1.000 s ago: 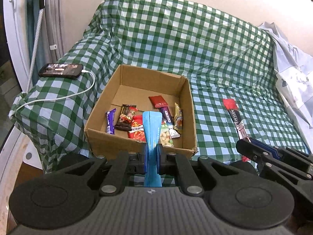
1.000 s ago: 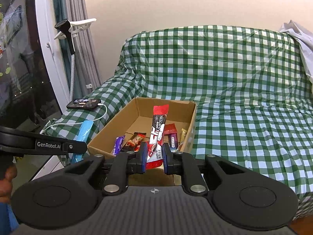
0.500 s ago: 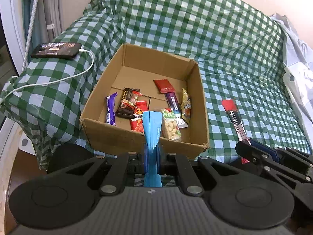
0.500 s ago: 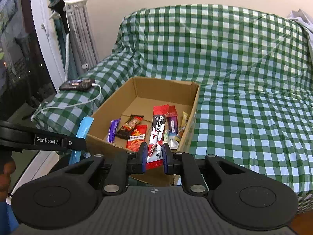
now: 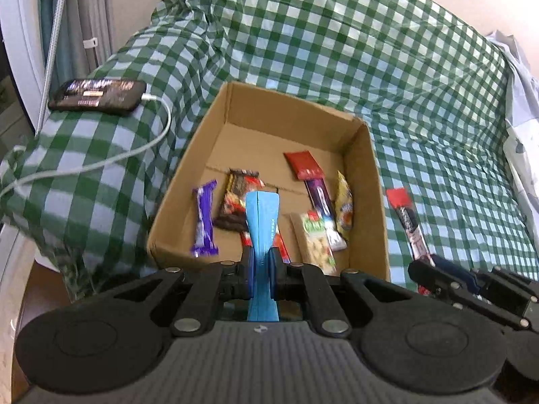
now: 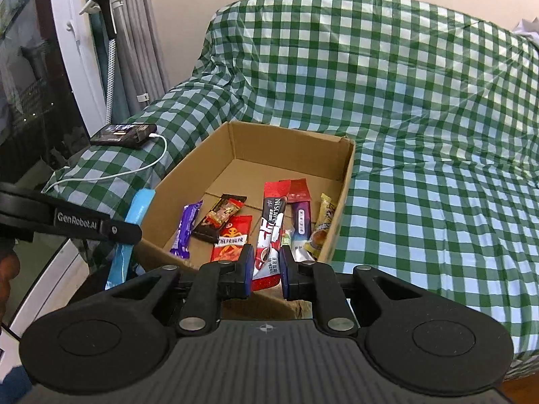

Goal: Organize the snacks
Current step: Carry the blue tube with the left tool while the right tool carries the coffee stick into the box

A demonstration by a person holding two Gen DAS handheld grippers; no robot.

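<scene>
We grip a blue sachet in our left gripper and a red Nescafé stick in our right gripper, both clamped upright just before the cardboard box, likely ready for dropping among its snacks.

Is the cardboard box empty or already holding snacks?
Holding snacks: several wrapped packets lie on the floor of the cardboard box, including a purple bar and a red packet.
</scene>
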